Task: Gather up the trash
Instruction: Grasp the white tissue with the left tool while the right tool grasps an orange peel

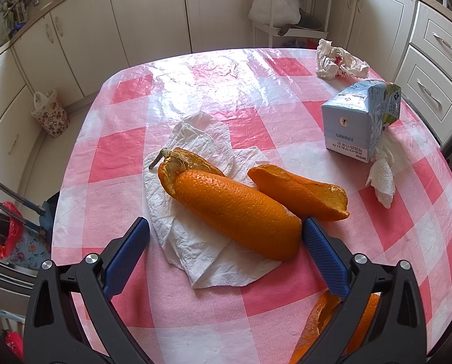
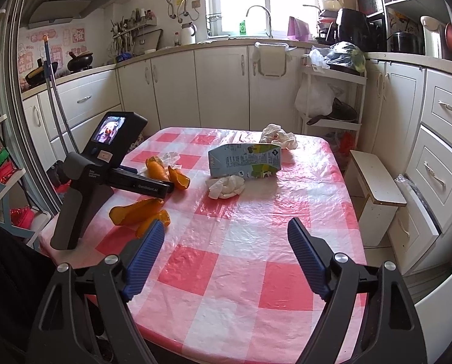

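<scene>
My left gripper (image 1: 224,227) is open, low over a pink checked table (image 1: 226,91), its blue fingers either side of the near end of a long orange peel (image 1: 235,209) that lies on a white paper napkin (image 1: 195,242). A second peel (image 1: 298,192) lies just right of it, and a third (image 1: 326,312) shows under the right finger. A light blue carton (image 1: 359,118) lies on its side with a crumpled tissue (image 1: 382,179) beside it. A crumpled wrapper (image 1: 338,60) is at the far edge. My right gripper (image 2: 226,230) is open and empty above the table.
From the right wrist view the left gripper body (image 2: 101,163) sits at the table's left edge by more peels (image 2: 141,212). A white stool (image 2: 374,179) stands right of the table. A shelf cart (image 2: 332,97) and cabinets (image 2: 220,85) stand behind. A flowered bag (image 1: 50,115) stands on the floor.
</scene>
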